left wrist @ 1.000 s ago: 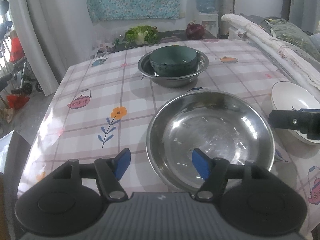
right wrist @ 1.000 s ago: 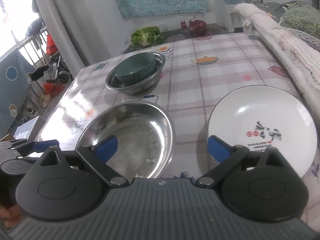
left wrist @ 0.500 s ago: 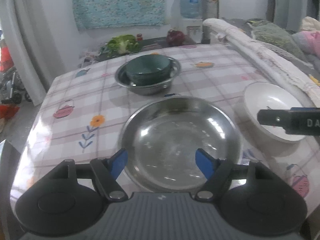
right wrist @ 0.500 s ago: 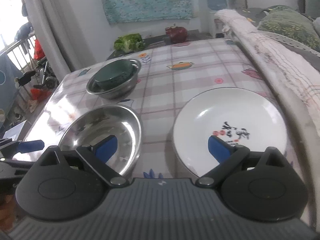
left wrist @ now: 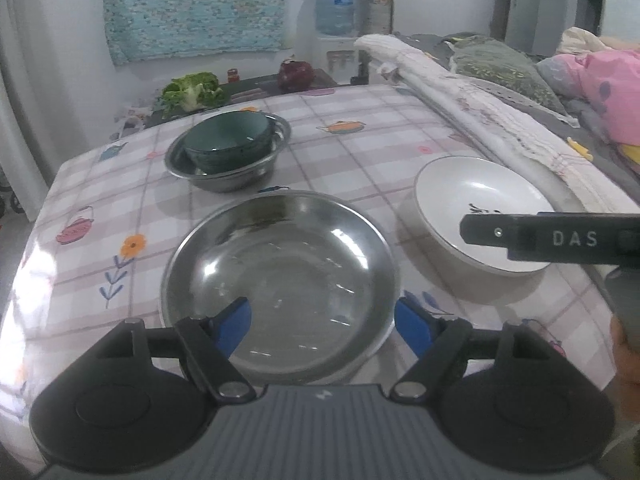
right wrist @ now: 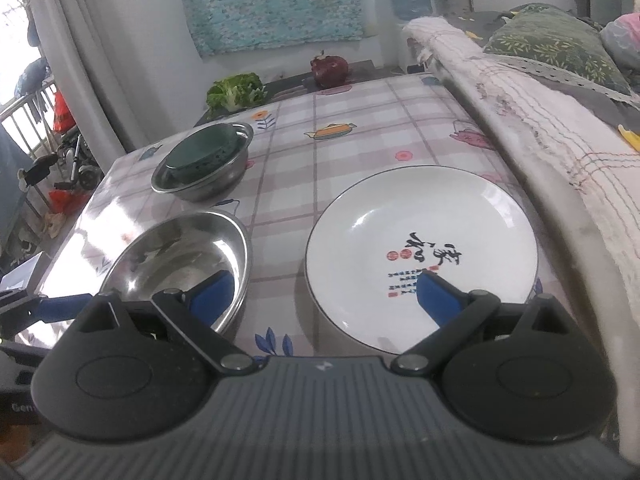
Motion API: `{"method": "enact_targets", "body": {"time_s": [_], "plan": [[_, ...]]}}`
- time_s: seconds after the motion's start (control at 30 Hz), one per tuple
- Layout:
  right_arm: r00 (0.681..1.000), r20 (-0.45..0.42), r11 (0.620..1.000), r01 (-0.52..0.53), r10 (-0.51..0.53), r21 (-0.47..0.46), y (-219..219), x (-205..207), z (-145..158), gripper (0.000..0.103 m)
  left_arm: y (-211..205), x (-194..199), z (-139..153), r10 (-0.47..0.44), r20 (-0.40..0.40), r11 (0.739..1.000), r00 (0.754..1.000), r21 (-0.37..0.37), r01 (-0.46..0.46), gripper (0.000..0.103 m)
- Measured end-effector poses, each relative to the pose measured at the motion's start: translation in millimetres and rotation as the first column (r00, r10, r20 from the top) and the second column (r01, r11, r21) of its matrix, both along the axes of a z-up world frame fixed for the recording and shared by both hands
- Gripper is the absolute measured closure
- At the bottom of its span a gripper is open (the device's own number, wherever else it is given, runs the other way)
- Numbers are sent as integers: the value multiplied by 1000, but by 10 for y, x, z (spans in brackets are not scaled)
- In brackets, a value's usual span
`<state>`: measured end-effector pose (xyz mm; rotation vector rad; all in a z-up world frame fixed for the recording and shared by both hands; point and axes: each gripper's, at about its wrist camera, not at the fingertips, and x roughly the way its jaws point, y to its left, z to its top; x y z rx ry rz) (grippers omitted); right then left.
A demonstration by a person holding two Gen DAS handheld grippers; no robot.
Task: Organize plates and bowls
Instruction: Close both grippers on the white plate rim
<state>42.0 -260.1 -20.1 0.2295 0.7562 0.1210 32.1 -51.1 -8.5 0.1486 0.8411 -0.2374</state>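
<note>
The checked, cartoon-printed cloth-covered surface (left wrist: 360, 148) carries everything, with a bed running along beyond the right-hand fingers. The large shallow stainless-steel basin (left wrist: 280, 296) lies directly ahead of the left gripper (left wrist: 322, 326), whose blue fingers (left wrist: 236, 322) stand wide and empty, one over the basin's near inside and the other just outside its near right rim. Next in size, the white round ceramic plate with black calligraphy and red seals (right wrist: 420, 252) lies ahead of the right gripper (right wrist: 320, 294); those fingers are also wide and hold nothing, the right one hanging over the plate's near part and the left one over the basin's edge. Farther off, beyond both sets of fingers and to the left, a smaller steel basin (left wrist: 228, 164) holds a dark green glazed ceramic bowl (left wrist: 226, 142).

The step in hand looks like choosing a grasp for stacking. For the plate, the right fingers would do well to straddle its near rim, one above and one beneath, and close firmly, since glazed ceramic is slippery. The large basin is light and thin-walled; a pinch on the rim should suffice, lifted level so it does not scrape the cloth.
</note>
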Motion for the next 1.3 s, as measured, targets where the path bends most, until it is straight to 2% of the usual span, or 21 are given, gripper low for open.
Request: {"method": "enact_targets", "body": {"time_s": [0.77,1.0,1.17,1.3], "plan": [[993,7,993,113,-114,40,-613,-155,-51,4,-527,-85,-102,-96,-19,995,995,-10,96,23],[987,12,986,158,-159,57,-926,-232,-104,4,-694,-54,-155,-52,4,998,999,-39,52,24],[986,9,985,165,-166,48,-1096,-234,-158,5,-780,-25,-180,-8,40,994,999,-107,12,25],[986,30,986,164,-165,31,-1186,-184,-151,6,-855,9,-198,10,61,989,998,-151,-1,31]]}}
